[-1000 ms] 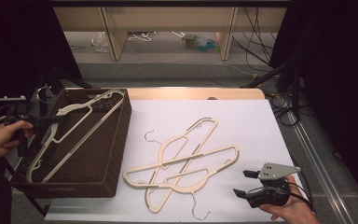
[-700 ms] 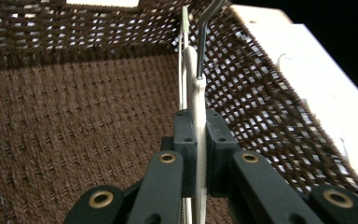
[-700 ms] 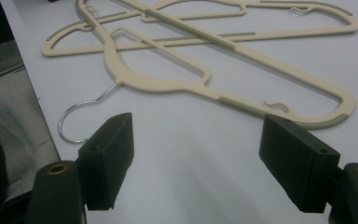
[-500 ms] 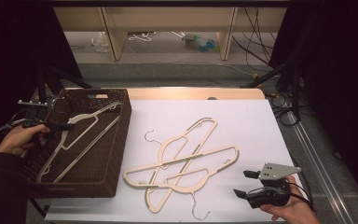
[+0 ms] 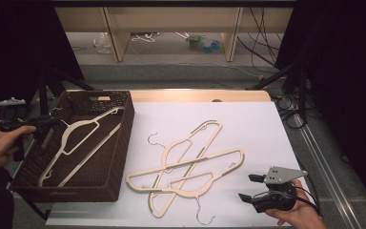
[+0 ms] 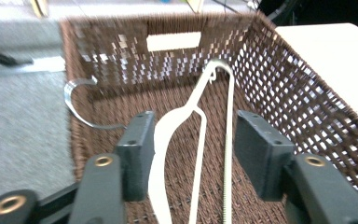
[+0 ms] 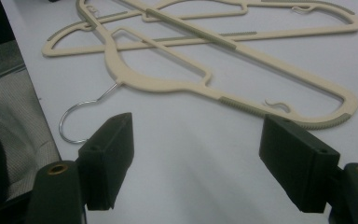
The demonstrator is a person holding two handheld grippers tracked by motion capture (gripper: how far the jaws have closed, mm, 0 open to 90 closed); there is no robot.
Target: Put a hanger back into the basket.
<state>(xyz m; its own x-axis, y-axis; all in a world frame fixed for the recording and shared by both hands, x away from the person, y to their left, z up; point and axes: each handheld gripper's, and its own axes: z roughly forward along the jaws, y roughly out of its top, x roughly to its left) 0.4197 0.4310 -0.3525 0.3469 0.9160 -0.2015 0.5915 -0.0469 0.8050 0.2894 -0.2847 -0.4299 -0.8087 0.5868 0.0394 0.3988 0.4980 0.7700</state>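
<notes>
- Cream plastic coat hanger with metal hook [image 5: 78,143] lies in the dark brown woven wicker basket [image 5: 119,157] at the left of the white-topped bench [image 5: 248,124]; long axis runs near-left to far-right, hook at the far-left basket wall.
- Left tongs [image 6: 193,154] at the basket's left rim, pointing into it; jaws have just been opening and stand apart either side of the hanger, pads not pressing it.
- Left hand [image 5: 0,143] grips the tool outside the basket.
- Right tongs [image 5: 249,187] at the near right, jaws wide apart over bare bench, holding nothing.
- Pile of three crossed cream hangers [image 5: 190,162] on the bench middle, just left of the right tongs; nearest hook [image 7: 77,119] points near.
</notes>
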